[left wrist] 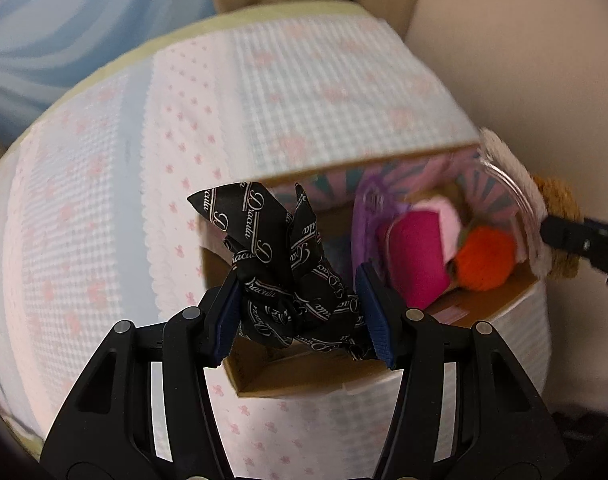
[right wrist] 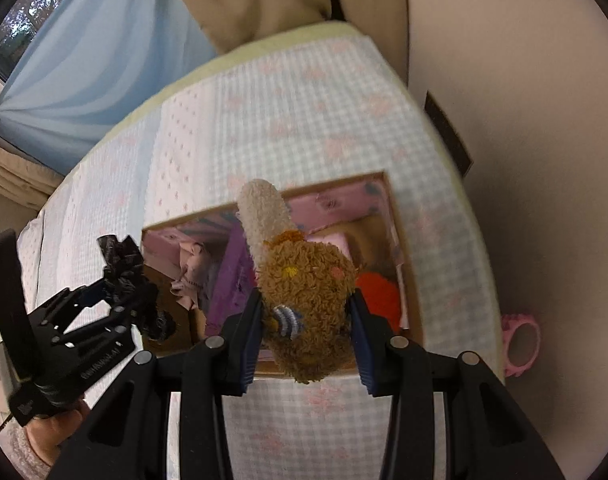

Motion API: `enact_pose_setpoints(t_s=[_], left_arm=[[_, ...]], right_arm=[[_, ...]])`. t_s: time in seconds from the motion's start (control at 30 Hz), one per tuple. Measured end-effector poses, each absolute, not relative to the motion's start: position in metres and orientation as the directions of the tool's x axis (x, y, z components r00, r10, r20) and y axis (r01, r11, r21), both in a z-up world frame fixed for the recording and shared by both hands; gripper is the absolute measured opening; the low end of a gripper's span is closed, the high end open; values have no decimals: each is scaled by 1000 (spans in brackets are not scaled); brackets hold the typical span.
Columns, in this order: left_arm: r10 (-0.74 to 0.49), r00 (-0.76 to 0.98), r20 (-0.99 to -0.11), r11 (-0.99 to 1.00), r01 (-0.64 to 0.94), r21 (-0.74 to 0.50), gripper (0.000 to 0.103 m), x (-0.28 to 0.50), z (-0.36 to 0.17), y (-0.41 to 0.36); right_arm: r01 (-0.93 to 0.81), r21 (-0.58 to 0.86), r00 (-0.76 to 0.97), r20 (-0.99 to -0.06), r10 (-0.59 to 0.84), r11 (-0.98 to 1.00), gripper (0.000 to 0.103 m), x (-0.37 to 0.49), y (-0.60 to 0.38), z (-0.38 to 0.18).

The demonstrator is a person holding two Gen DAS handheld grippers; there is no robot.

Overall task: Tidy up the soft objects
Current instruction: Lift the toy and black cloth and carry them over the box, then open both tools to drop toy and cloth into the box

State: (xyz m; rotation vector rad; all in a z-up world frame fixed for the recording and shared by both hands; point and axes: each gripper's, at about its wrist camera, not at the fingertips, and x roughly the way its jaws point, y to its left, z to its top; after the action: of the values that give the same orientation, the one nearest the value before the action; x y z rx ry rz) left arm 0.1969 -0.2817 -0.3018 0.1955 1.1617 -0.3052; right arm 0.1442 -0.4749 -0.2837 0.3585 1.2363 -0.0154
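gripping a crumpled black satin scarf with white script lettering [left wrist: 282, 276], your left gripper [left wrist: 300, 312] is pinching the bunched cloth between both blue-padded fingers [left wrist: 374, 312], and the scarf's loose ends are sticking up ahead of the fingertips. just beyond and below those fingers, an open cardboard box with a pink patterned lining [left wrist: 304, 376] is sitting on the blue-and-white checked bedspread with pink bows [left wrist: 104, 200]. inside it, ahead and to the right of your left fingers, a magenta fabric roll [left wrist: 416, 256] and an orange yarn pompom [left wrist: 484, 258] are lying side by side. your right gripper [right wrist: 304, 324] is clamping a fuzzy brown plush toy with a cream-coloured limb [right wrist: 308, 292] between its fingers, and you are holding it over the box's near edge.
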Motion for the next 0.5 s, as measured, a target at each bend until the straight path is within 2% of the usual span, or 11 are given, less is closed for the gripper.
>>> enact_pose_setpoints(t_s=[0.23, 0.3, 0.33, 0.37, 0.43, 0.47, 0.5], left_arm=[[-82, 313, -946, 902, 426, 63, 52, 195, -349, -294], [-80, 314, -946, 892, 446, 73, 64, 195, -352, -297], [-90, 312, -946, 886, 459, 67, 85, 196, -352, -298], [-110, 316, -942, 879, 474, 56, 103, 196, -349, -298], [-125, 332, -935, 868, 493, 59, 103, 194, -345, -300], [-112, 344, -932, 864, 497, 80, 103, 194, -342, -300], [-107, 356, -928, 861, 500, 93, 103, 193, -339, -299]], right_arm=[[275, 294, 297, -931, 210, 915, 37, 151, -478, -321], [323, 301, 299, -932, 205, 897, 40, 153, -483, -325], [342, 306, 301, -931, 205, 889, 40, 154, -484, -326], [363, 311, 302, -931, 205, 878, 44, 156, -487, -328], [400, 308, 277, -938, 207, 863, 51, 161, -492, -335], [408, 312, 261, -941, 218, 858, 65, 164, -493, -340], [415, 322, 247, -940, 235, 851, 88, 165, -495, -343]])
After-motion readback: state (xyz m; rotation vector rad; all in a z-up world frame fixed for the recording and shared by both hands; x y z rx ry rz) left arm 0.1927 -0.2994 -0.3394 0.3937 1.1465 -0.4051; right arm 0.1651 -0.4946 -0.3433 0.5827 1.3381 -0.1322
